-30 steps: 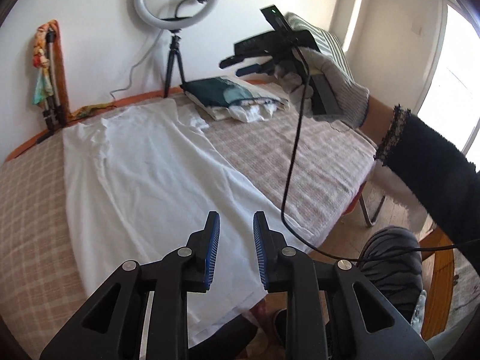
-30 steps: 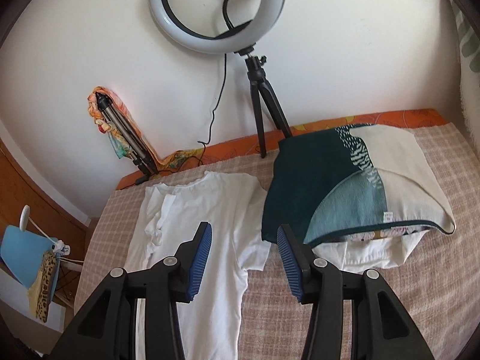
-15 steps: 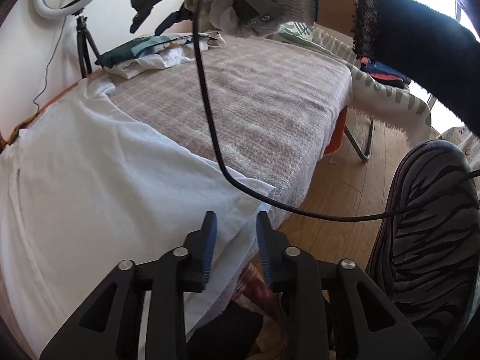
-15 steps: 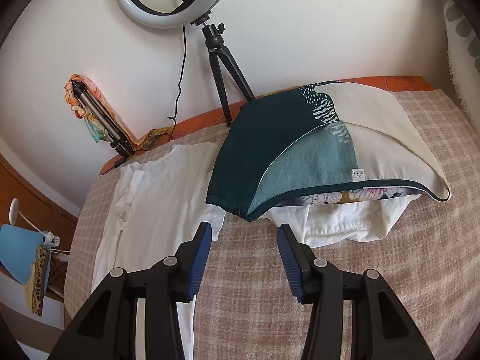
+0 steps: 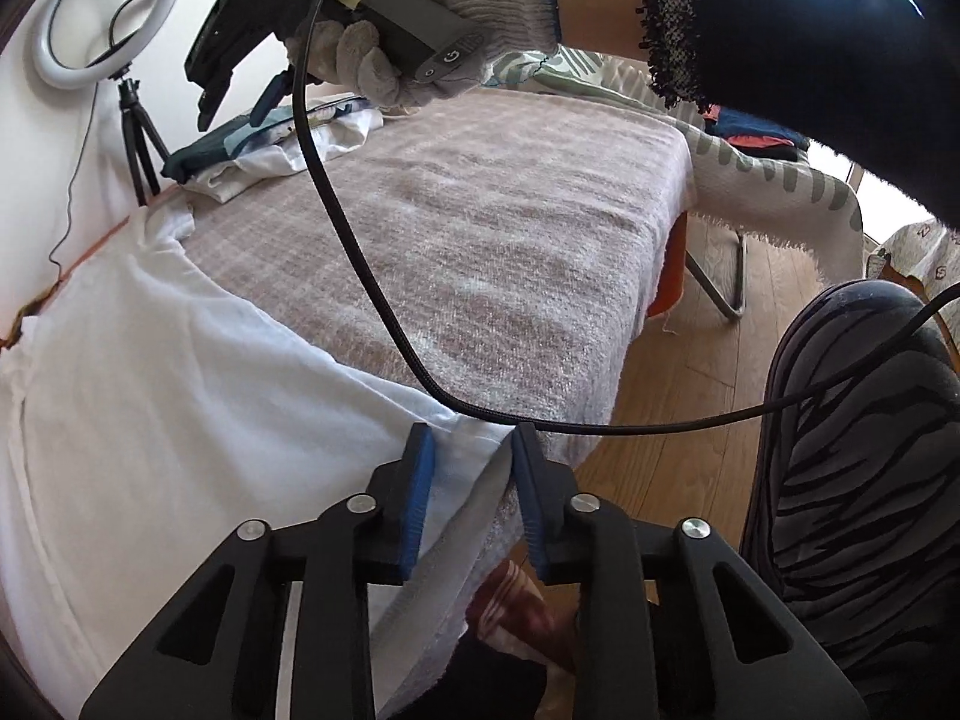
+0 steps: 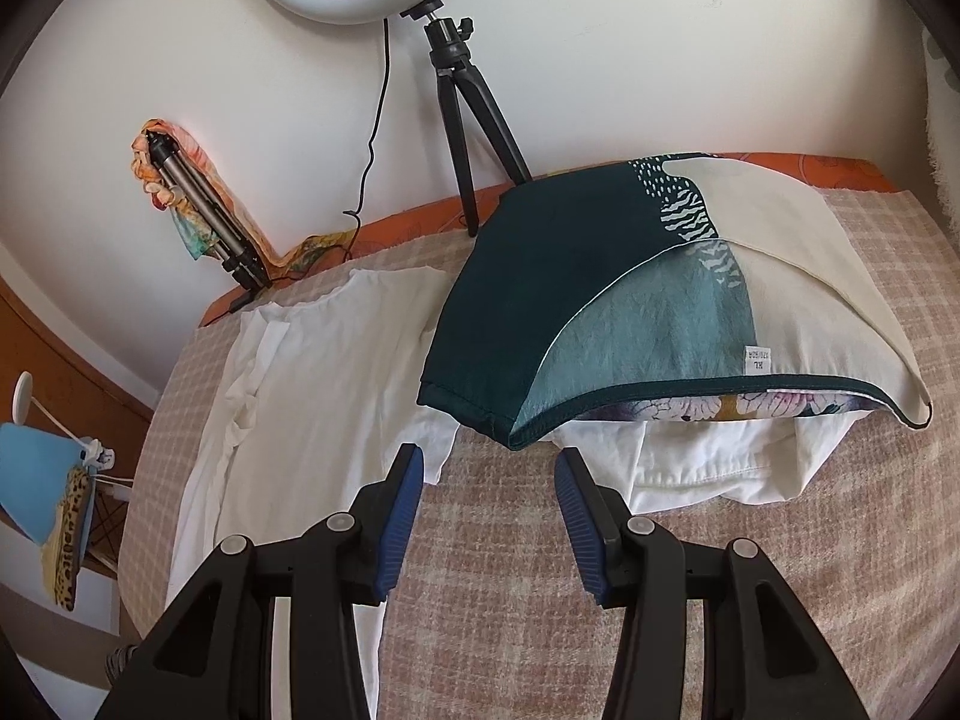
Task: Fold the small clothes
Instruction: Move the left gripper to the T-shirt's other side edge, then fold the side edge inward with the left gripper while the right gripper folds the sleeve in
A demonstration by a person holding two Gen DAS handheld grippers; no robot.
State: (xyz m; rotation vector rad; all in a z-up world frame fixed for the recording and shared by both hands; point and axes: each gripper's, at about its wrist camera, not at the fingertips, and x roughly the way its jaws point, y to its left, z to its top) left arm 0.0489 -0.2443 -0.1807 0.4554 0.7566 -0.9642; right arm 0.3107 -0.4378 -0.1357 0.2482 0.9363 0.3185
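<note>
Approach complete: left gripper (image 5: 467, 441), jaws open, now straddles the hem corner of the white shirt (image 5: 168, 396) spread on the bed (image 5: 510, 252); right gripper (image 6: 489, 468), open, has advanced toward the shirt's sleeve.

A white shirt (image 5: 138, 396) lies spread flat on the checked cover, beside a folded teal-and-cream garment (image 6: 630, 300)

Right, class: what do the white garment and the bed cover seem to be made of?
White garment: thin matte woven or knit cloth, probably cotton; it lies soft and slightly sheer. Bed cover: thicker checked fabric, fuzzy and towel-like, with a nubby surface.
</note>
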